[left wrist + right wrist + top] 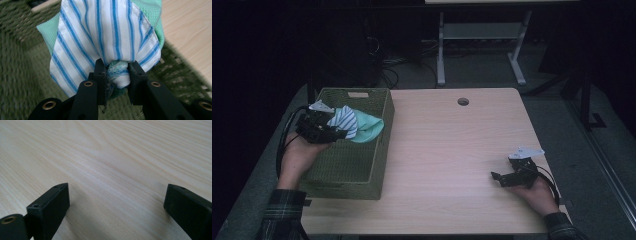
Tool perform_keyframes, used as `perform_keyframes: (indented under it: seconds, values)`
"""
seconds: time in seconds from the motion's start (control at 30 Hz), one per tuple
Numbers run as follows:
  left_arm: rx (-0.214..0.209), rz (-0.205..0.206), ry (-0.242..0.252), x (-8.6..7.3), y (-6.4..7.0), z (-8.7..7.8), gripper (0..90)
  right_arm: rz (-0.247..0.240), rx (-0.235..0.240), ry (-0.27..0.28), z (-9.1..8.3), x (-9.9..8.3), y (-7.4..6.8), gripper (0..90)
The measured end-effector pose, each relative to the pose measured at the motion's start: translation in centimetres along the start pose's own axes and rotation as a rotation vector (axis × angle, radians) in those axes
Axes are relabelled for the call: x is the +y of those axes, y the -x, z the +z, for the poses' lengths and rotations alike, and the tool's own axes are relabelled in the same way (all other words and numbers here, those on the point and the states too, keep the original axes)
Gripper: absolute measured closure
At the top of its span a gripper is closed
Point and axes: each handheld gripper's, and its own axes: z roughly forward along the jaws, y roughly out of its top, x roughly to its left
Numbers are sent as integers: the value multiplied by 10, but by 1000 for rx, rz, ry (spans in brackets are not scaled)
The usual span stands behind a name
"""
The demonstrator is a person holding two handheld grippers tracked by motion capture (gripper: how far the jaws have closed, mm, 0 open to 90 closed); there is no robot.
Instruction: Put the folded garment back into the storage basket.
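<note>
Left claw: we found it clenched on two cloths at once, one blue-striped cloth and one mint cloth behind it; its own view revealed the mint hem pinched between the jaws. Both hung above one woven basket, directly beneath that claw. Right claw: released, jaws wide over the table.

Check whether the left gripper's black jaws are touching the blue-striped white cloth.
Touching. The left gripper view shows the left gripper with both jaws pinching the blue-striped white cloth, a mint-green cloth bunched with it.
</note>
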Motion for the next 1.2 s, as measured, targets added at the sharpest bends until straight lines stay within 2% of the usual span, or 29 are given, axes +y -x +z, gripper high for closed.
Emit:
perform_keyframes:
  seconds: [0.23,0.5,0.9,0.97,1.03,1.1,1.2]
  values:
    - [35,-29,-35,-18,-12,12,720,-5,-2,2,0,0,0,56]
    - [32,-46,-68,-31,-14,35,719,-6,-1,3,0,0,0,55]
    - [2,-61,-126,-44,-19,63,715,1,-7,-2,1,0,1,36]
    - [-4,-66,-124,-47,-19,67,710,1,-7,-2,1,0,0,36]
    - [-1,-64,-132,-49,-18,70,687,1,-7,-1,1,0,0,36]
    - [3,-63,-131,-49,-18,71,623,1,-7,-1,1,0,0,35]
    - [-13,-72,-116,-49,-19,70,526,2,-6,-2,1,0,0,35]
